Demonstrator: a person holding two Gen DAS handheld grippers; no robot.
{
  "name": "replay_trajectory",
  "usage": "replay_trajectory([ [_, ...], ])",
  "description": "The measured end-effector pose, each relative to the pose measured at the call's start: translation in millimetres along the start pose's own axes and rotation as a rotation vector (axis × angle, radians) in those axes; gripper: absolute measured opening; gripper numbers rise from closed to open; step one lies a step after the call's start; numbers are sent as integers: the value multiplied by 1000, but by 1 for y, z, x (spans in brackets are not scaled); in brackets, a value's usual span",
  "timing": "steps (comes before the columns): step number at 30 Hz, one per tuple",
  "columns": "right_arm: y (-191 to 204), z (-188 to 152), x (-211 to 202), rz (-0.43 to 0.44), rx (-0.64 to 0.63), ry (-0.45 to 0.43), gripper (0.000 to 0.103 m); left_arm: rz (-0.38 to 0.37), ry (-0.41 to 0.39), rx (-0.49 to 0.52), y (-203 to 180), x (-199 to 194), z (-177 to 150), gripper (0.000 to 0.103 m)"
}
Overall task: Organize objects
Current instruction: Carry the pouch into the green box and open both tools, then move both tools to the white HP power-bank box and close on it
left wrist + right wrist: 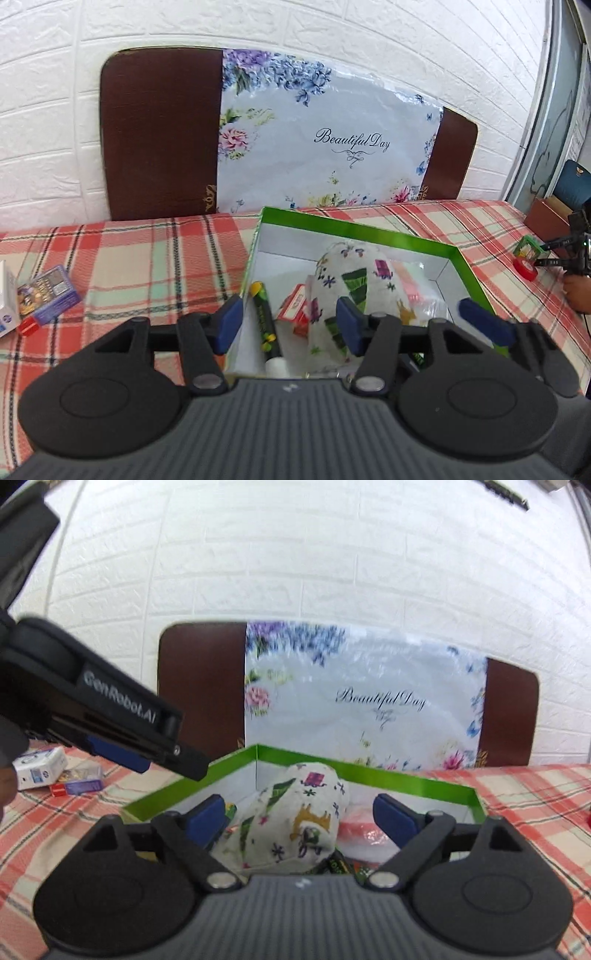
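A green box (pixel 354 229) with a white inside sits on the checked cloth. In it lie a white printed pouch (pixel 347 273), a black and green tube (pixel 264 317), a small red and white carton (pixel 295 306) and a pink pack in clear wrap (pixel 413 284). My left gripper (pixel 290 323) hovers open over the box's near left part, holding nothing. My right gripper (pixel 301 821) stands wide open at the near side, with the pouch (pixel 295 812) between its pads but not pressed. The left gripper's blue pad (pixel 122 755) shows at the upper left of the right wrist view.
Left of the box lie a purple card pack (pixel 48 291), a white carton (pixel 7 302) and a small red piece (pixel 27 326). At the right are a red tape roll (pixel 526 267), a green-framed cube (pixel 530 249), a hand (pixel 576 299) and a black device. A brown chair back (pixel 159 133) stands behind.
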State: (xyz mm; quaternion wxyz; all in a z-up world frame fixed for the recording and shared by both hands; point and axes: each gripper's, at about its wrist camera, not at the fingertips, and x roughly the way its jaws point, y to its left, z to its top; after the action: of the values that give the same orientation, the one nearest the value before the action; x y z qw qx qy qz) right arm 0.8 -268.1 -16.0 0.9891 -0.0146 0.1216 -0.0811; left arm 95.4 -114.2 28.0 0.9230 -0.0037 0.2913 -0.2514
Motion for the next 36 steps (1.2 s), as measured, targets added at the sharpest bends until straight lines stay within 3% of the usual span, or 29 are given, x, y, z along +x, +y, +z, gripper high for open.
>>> replay_trajectory([
  [4,9,-8,-36,28,43,-29,91,-19,-20,-28,19,-23,-21,58],
  [6,18,-13,-53,66,66,6,91,-8,-23,-34,30,-36,-35,58],
  [10,35,-27,-33,175,117,202,89,71,33,-15,58,-46,-70,58],
  [14,66,-44,-17,228,127,392,84,164,112,-71,97,-51,-101,58],
  [20,158,-51,-32,371,-131,391,89,272,65,-133,153,-84,-120,58],
  [24,208,-49,-39,483,-228,370,87,361,20,-181,192,-107,-126,58],
  [26,223,-48,-38,509,-252,361,87,394,2,-195,207,-115,-128,58],
  [29,238,-44,-30,514,-244,367,87,362,-28,-205,221,-122,-131,58],
  [31,248,-42,-24,513,-237,370,87,434,-32,-180,223,-122,-133,61],
  [36,262,-39,-7,497,-199,373,88,433,-63,-186,237,-122,-134,62],
])
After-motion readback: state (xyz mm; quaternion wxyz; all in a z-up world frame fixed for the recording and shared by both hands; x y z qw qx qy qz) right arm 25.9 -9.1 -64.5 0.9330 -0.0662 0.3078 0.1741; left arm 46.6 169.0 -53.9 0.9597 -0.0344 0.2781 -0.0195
